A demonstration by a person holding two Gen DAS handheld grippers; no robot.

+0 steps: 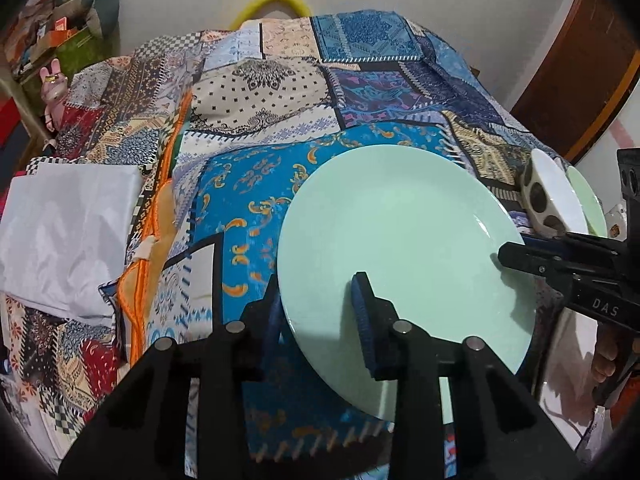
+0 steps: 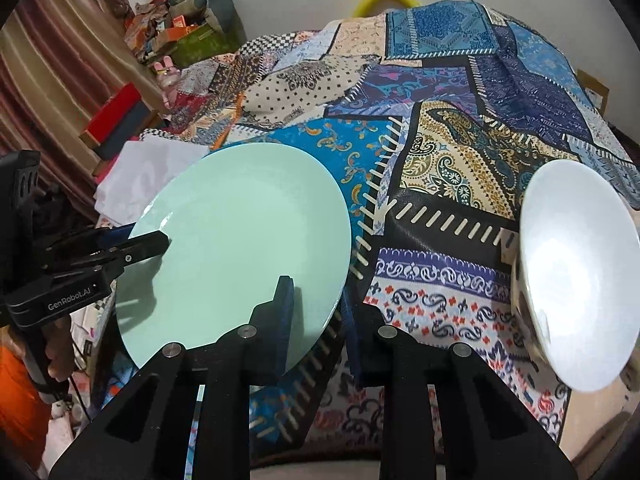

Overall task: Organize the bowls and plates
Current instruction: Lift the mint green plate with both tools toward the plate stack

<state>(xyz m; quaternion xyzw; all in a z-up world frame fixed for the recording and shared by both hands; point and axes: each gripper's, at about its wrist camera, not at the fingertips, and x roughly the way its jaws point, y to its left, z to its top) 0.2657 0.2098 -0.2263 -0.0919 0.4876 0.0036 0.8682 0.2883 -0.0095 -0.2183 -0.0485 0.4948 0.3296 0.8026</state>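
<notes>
A large mint-green plate (image 1: 400,220) (image 2: 248,216) is held between both grippers over the patchwork tablecloth (image 1: 280,92) (image 2: 440,160). My left gripper (image 1: 318,292) is shut on its near-left rim, one finger on top and one beneath; the right wrist view shows this left gripper (image 2: 160,240) clamping the plate's left edge. My right gripper (image 2: 316,296) is shut on the opposite rim, and the right gripper (image 1: 508,254) also shows in the left wrist view. A white bowl with dark spots (image 1: 548,196) (image 2: 576,272) stands to the right.
Behind the bowl is the edge of a pale green plate (image 1: 586,200). A folded white cloth (image 1: 68,232) (image 2: 152,164) and an orange-edged cloth (image 1: 156,220) lie at the left. A cluttered shelf (image 1: 44,36), a pink rabbit figure (image 1: 54,80) and a wooden door (image 1: 580,72) surround the table.
</notes>
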